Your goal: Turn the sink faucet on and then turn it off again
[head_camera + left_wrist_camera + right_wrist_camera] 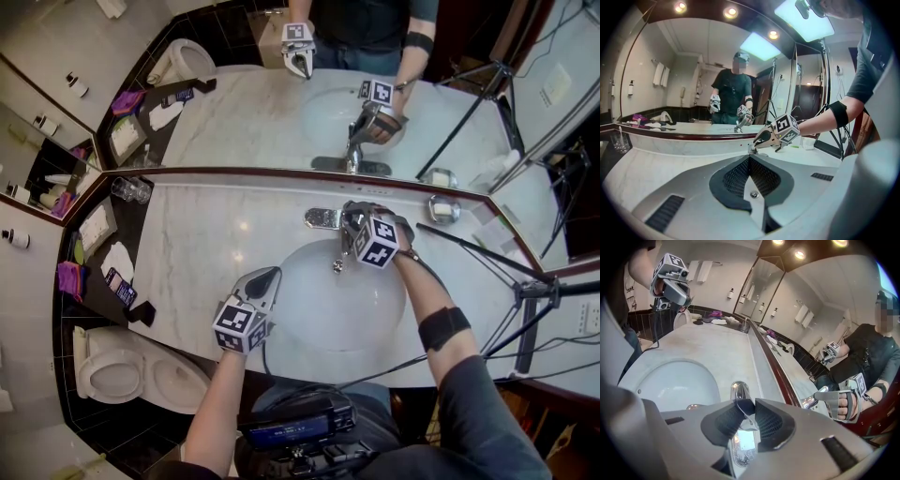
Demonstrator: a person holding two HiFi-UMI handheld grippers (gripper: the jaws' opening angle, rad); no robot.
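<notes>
The chrome faucet (323,218) stands behind the white basin (319,305), below the mirror. My right gripper (352,223) reaches over it from the right. In the right gripper view its dark pads (726,420) are shut on the faucet's thin chrome lever (739,394), one on each side. No water shows at the spout (337,265). My left gripper (265,278) hovers by the basin's left rim. It is shut with nothing in it, as the meeting pads (740,176) show. From there the right gripper (764,138) is seen on the faucet (752,151).
A marble counter (206,244) surrounds the basin, with a large mirror (262,112) behind it. Glasses (131,190), a tray (94,225) and a purple cloth (70,278) lie at the left. A toilet (112,375) is at the lower left. Tripod legs (525,300) stand at the right.
</notes>
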